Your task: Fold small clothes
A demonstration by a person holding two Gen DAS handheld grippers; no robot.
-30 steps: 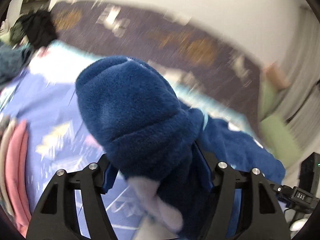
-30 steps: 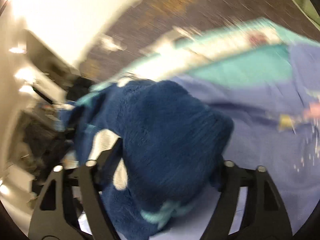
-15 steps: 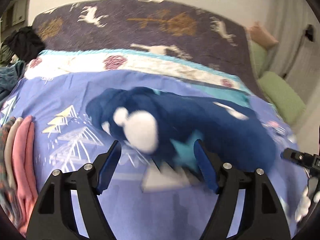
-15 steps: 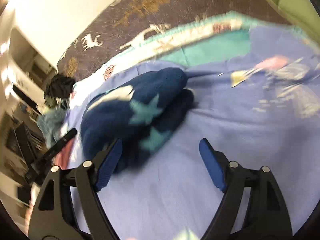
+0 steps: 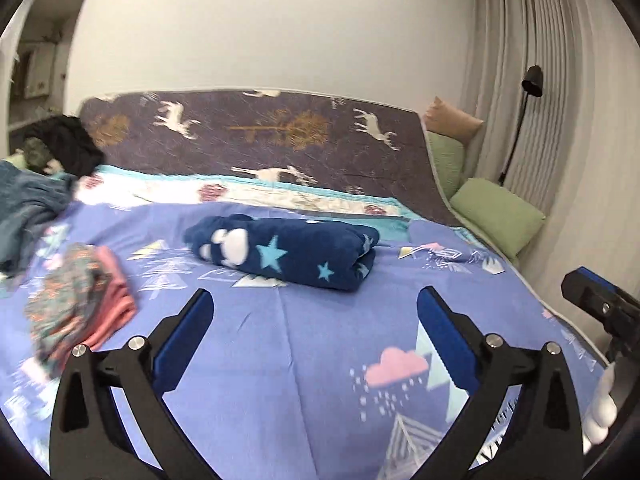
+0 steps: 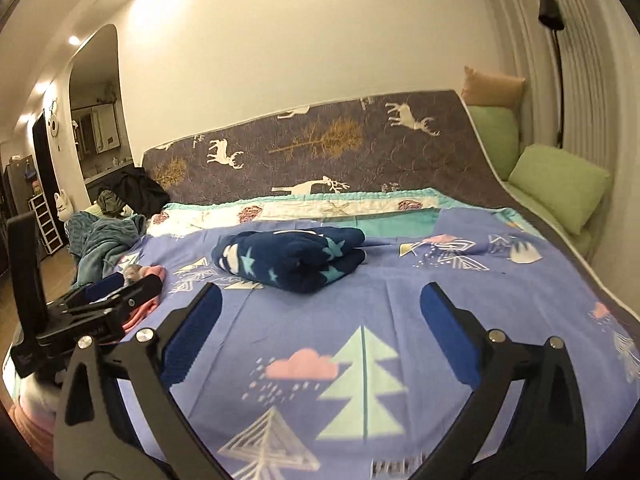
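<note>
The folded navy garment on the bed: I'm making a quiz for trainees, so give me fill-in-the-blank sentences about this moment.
1. The navy garment is printed with light blue ____.
2. It lies folded on the ____ bedsheet.
3. Both tools, left and right, are ____ and hold nothing.
4. The pink clothes lie to the garment's ____ in the left wrist view.

Missing: stars; purple; open; left
</note>
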